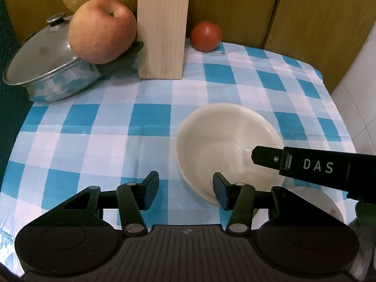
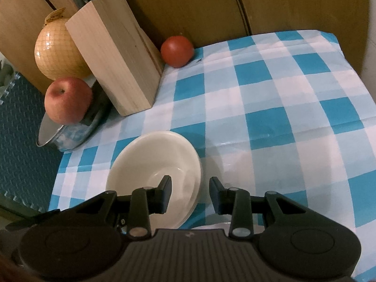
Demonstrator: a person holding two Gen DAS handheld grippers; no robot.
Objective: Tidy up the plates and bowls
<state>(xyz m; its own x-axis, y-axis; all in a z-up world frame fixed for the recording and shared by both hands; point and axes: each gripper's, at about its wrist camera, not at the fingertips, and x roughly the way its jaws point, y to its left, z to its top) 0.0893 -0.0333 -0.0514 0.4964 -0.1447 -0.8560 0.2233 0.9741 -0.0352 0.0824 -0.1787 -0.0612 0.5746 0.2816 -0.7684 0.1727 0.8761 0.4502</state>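
A cream white bowl (image 1: 225, 138) sits on the blue checked tablecloth (image 1: 112, 127). My left gripper (image 1: 185, 191) is open, its right finger at the bowl's near rim and its left finger over the cloth. My right gripper (image 2: 189, 193) is open; its left finger hangs over the inside of the bowl (image 2: 150, 166) and its right finger stands outside the rim, so the jaws straddle the rim without closing. The right gripper's finger (image 1: 268, 158) shows reaching over the bowl in the left wrist view. A second white dish (image 1: 317, 202) lies partly hidden at the near right.
A lidded steel pot (image 1: 47, 70) stands at the back left with an apple (image 1: 102, 31) on it. A wooden knife block (image 1: 163, 27), a netted melon (image 2: 56, 51) and a tomato (image 1: 206, 36) line the back edge. Brown cabinet doors rise behind.
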